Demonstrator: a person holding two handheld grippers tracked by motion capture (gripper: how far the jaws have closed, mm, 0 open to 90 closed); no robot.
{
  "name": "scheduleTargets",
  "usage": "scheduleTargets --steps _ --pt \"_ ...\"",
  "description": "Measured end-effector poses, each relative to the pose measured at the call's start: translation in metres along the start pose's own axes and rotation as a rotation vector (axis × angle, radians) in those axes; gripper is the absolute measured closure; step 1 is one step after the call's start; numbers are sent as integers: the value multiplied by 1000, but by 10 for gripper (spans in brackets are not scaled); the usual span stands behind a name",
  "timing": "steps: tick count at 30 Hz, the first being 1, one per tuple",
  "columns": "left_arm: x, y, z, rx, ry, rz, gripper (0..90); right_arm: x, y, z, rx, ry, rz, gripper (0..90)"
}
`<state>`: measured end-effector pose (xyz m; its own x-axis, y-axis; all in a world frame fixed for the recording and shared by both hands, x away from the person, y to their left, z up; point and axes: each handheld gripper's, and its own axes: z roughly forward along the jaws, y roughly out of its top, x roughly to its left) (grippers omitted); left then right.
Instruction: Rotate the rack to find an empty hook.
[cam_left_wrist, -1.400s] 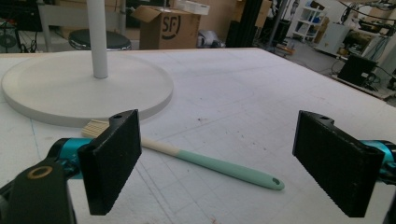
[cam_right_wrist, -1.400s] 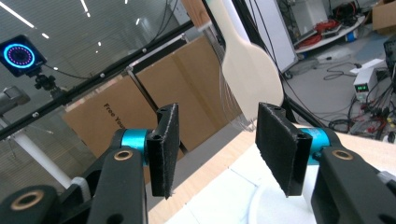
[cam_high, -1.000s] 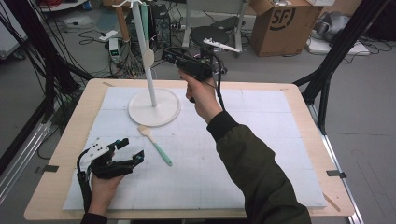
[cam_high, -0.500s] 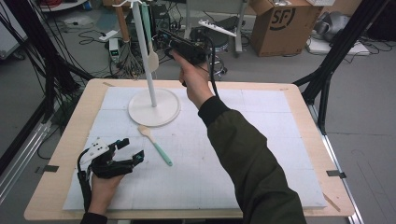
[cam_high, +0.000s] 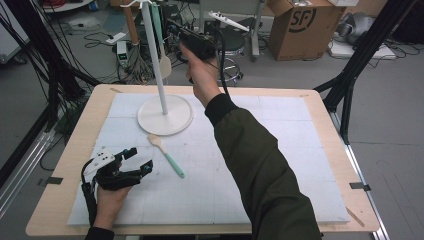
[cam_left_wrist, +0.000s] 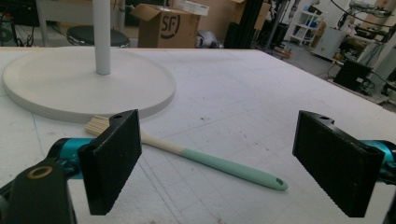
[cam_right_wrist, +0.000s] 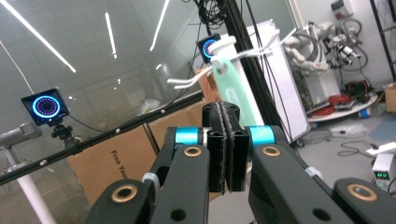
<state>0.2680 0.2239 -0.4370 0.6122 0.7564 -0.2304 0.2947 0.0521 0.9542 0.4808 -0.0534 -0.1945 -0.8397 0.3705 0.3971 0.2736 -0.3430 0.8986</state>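
Pale wooden table (cam_high: 65, 165) under a white gridded foam mat (cam_high: 300, 150). On the mat at eleven o'clock, tall white metal stand (cam_high: 159, 75) with round base and hooks on top. Up at twelve, right gripper (cam_high: 174, 28) raised beside the stand's top; jaws just closing, now pressed pad to pad, nothing visible between them. Down at seven, left gripper (cam_high: 141, 159) resting on the mat, jaws spread wide, holding nothing. One mint-handled wooden-headed spatula (cam_right_wrist: 238, 93) hanging from a hook (half done, by the look of it). Second mint-handled spatula (cam_high: 167, 156) flat on the mat between base and left gripper, not yet hung.
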Motion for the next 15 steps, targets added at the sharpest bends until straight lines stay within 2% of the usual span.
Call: scheduleTargets --steps 5,15 --pt "0 0 0 -8 -4 -2 162 -5 6 4 -27 -19 5 898" --pt "0 1 -1 -7 -7 -5 161 -1 17 22 -38 -11 6 899"
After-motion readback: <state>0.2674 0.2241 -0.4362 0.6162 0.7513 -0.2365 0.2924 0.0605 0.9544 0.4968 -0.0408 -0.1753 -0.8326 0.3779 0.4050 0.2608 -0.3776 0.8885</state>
